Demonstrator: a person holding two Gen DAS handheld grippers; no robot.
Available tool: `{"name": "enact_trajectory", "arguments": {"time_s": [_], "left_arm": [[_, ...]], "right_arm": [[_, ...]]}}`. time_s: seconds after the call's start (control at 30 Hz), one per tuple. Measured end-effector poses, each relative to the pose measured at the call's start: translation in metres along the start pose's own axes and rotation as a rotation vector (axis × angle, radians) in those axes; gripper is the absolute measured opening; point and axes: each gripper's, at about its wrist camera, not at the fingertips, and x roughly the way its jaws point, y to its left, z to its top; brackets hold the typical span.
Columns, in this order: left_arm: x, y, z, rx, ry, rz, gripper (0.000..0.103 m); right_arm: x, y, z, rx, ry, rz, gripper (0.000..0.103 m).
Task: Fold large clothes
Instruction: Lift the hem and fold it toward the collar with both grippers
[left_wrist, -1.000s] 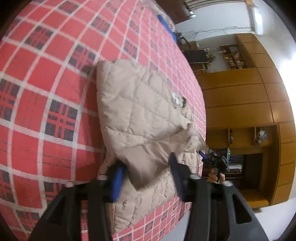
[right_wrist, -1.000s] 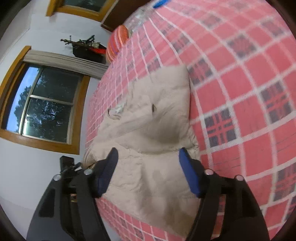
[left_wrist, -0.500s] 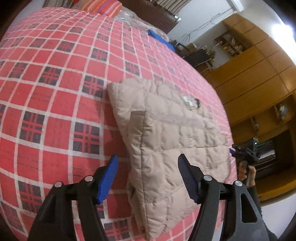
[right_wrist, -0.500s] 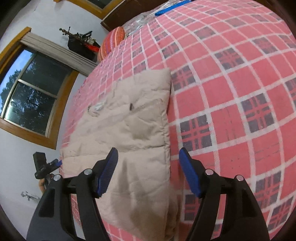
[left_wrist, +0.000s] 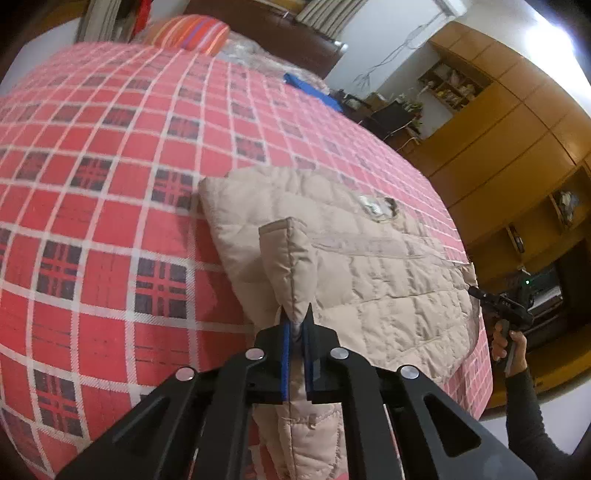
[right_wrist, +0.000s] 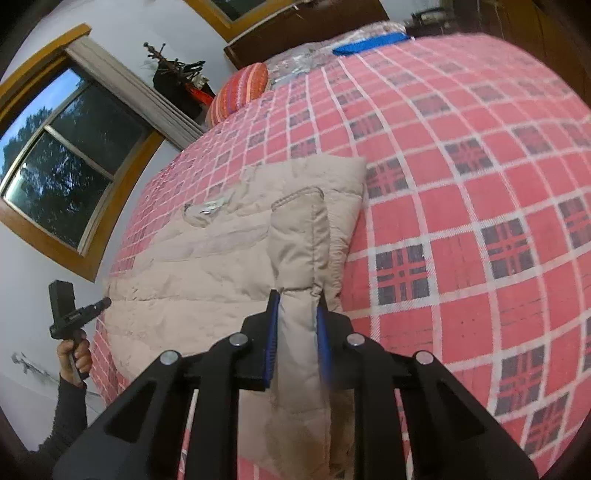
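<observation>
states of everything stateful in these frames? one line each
Left hand-held gripper: shut on the jacket's near edge.
Right hand-held gripper: shut on a thick fold of it.
Beige quilted puffer jacket: partly folded, lying on the bed, pinched edges lifted.
Red plaid bedspread: spread flat.

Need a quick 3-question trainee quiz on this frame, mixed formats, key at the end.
1. True or false: the left gripper is shut on a fold of the beige quilted jacket.
2. Multiple choice: the right gripper is
A. open above the jacket
B. shut on a thick padded fold of the jacket
C. resting on the striped pillow
3. Fill in: the jacket lies on a bed with a red ____ cover.

Key: 1 true; 2 B; 3 plaid
</observation>
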Motion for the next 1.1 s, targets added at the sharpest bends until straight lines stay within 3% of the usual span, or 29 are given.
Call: {"name": "enact_trajectory", "arguments": {"time_s": [0.33,0.63,0.83,1.1], "left_arm": [[-0.048,-0.042,0.027,0.072,-0.103,-0.047,0.004],[-0.060,-0.051,0.109,0.064,-0.197,-0.020,0.004],[-0.020,-0.029,0.155,0.016,-0.173,0.039,0.004],[0.066,0.021,0.178,-0.087,-0.059,0.099,0.004]], "right_arm": [[-0.048,0.047,0.019,-0.100,-0.124,-0.026,0.012],[-0.050,0.062,0.092,-0.114,-0.243,-0.054,0.011],[-0.008,0.040,0.139,-0.064,-0.240,-0.077,0.011],[0.087,0.002,0.166,-0.019,-0.129,-0.144,0.011]]}}
